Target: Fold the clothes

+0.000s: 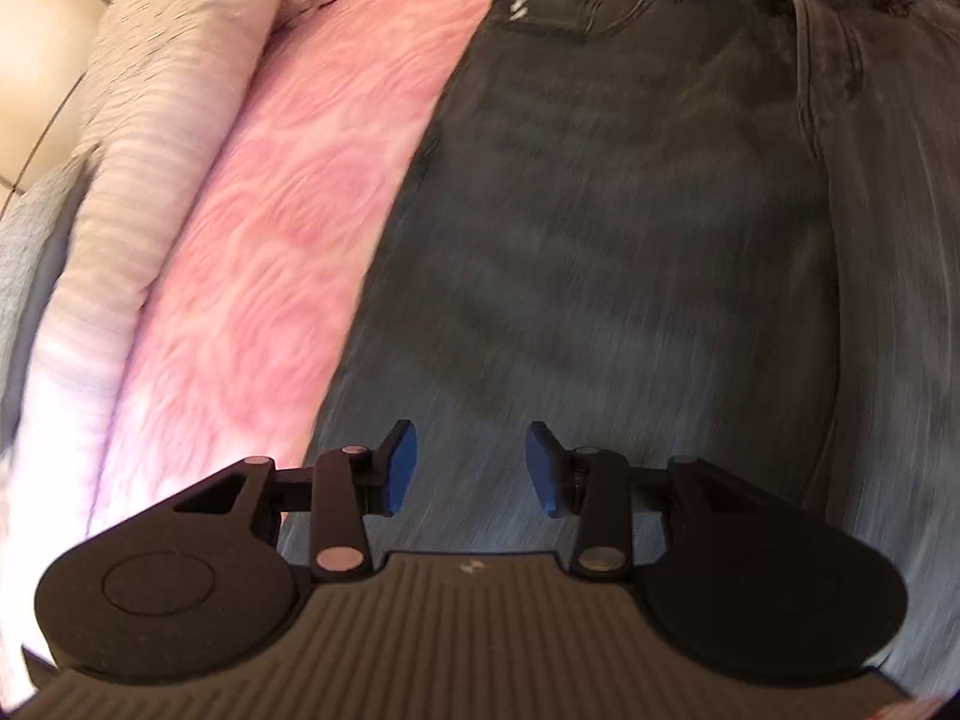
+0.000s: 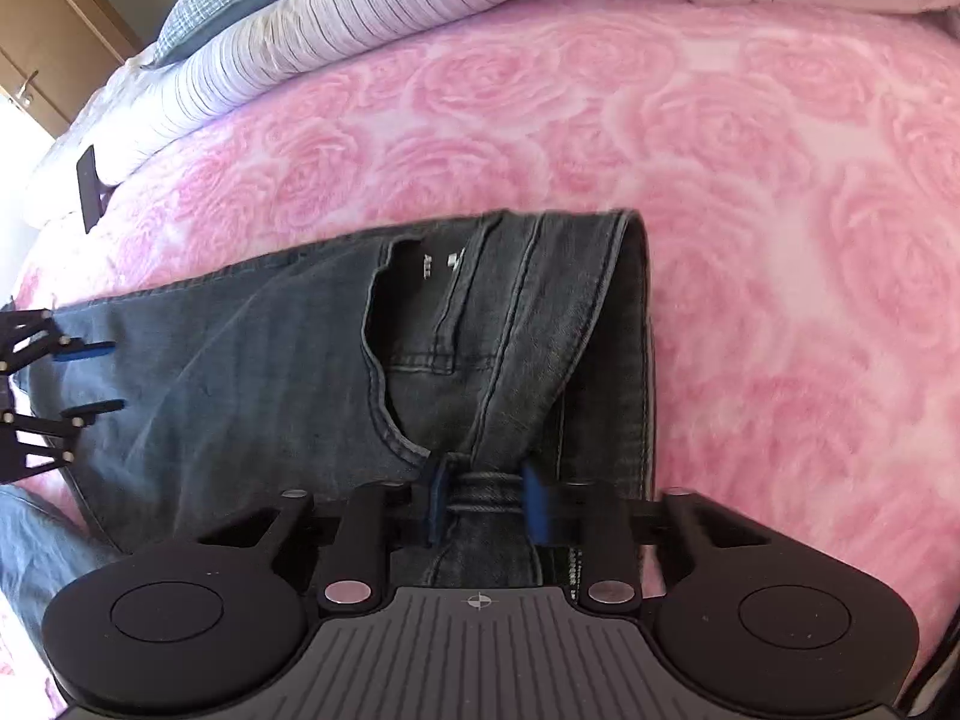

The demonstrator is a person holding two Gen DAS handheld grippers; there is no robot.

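Dark grey jeans (image 1: 630, 228) lie on a pink rose-patterned blanket (image 1: 270, 228). In the left wrist view my left gripper (image 1: 471, 468) is open and empty, hovering over a trouser leg, with the waistband at the top. In the right wrist view my right gripper (image 2: 486, 504) is shut on a bunched waistband edge of the jeans (image 2: 312, 348), which fold over at the far end. The left gripper (image 2: 90, 375) also shows at the left edge of that view, open above the leg.
The pink blanket (image 2: 750, 180) spreads wide to the right and behind the jeans. A striped white duvet (image 2: 312, 36) and a grey checked pillow (image 2: 204, 6) lie along the far edge. A black flat object (image 2: 90, 186) rests near the duvet. Wooden cupboards (image 2: 42, 48) stand beyond.
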